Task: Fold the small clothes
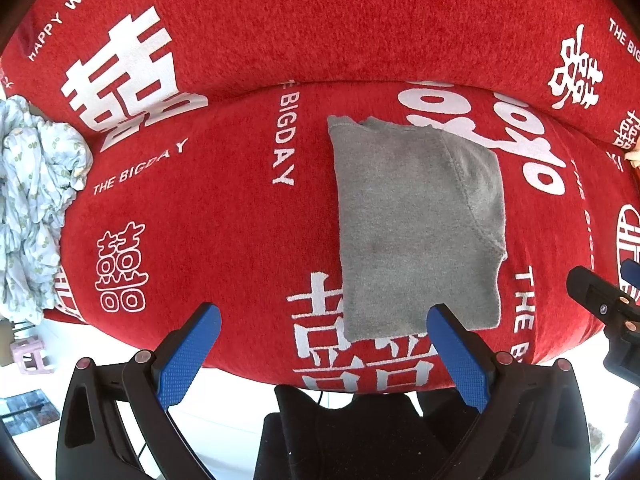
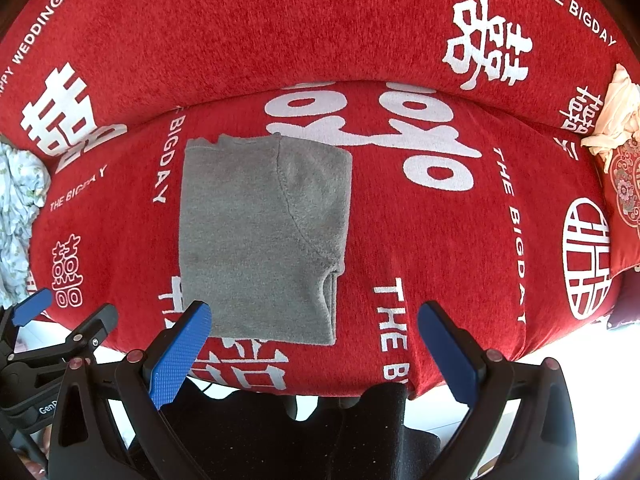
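Observation:
A small grey fleece garment (image 1: 416, 224) lies folded into a rectangle on the red sofa seat (image 1: 224, 240), one sleeve laid over its right side. In the right wrist view the same grey garment (image 2: 260, 236) sits left of centre. My left gripper (image 1: 324, 316) is open above the seat's front edge, its right blue finger overlapping the garment's near edge in the image, holding nothing. My right gripper (image 2: 314, 312) is open too, its left blue finger by the garment's near-left corner. Each gripper shows at the edge of the other's view.
The red sofa cover carries white characters and lettering, with a backrest (image 2: 280, 32) behind the seat. A crumpled pale blue printed cloth (image 1: 32, 200) lies at the seat's left end. A cream cloth (image 2: 616, 108) and a red patterned cushion (image 2: 624, 200) sit at the right end.

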Tool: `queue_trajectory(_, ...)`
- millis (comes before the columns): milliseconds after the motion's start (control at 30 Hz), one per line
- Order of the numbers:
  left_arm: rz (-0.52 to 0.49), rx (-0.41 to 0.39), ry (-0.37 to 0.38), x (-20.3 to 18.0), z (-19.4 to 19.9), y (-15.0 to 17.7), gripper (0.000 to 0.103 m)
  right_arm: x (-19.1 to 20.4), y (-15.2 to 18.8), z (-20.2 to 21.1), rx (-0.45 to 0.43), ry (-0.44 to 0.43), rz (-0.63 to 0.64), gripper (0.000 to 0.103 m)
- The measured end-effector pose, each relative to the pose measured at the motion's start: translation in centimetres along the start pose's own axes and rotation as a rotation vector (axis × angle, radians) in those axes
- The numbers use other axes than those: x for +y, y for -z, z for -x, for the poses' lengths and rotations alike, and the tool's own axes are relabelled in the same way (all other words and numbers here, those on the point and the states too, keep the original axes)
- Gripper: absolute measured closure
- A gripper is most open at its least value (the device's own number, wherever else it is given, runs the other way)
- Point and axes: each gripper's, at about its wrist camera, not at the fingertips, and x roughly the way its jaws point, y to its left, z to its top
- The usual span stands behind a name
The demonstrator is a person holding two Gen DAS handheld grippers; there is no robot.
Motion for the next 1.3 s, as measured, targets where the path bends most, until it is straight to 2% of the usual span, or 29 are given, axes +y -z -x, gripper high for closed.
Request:
queue_trajectory(700, 0.018, -0.007, -0.007, -0.07, -0.01, 0.12, 0.000, 0.05, 0.00, 0.06, 0.000, 0.003, 0.010, 0.000)
queue_trajectory(900, 0.045, -0.006, -0.025, -0.19, -0.03, 0.01, 0.000, 0.12, -0.30, 0.04, 0.000, 0.007, 0.019, 0.000)
queue_trajectory(1067, 0.067, -0.001, -0.009, 0.06, -0.25, -0.02, 0.000, 0.26, -0.45, -0.10, 0.004, 0.008, 0.027, 0.000)
queue_trajectory(1300, 0.027, -0.031, 0.011, -0.21, -0.24, -0.26, 0.000, 0.17, -0.60, -0.76, 0.002, 0.023, 0.015, 0.000)
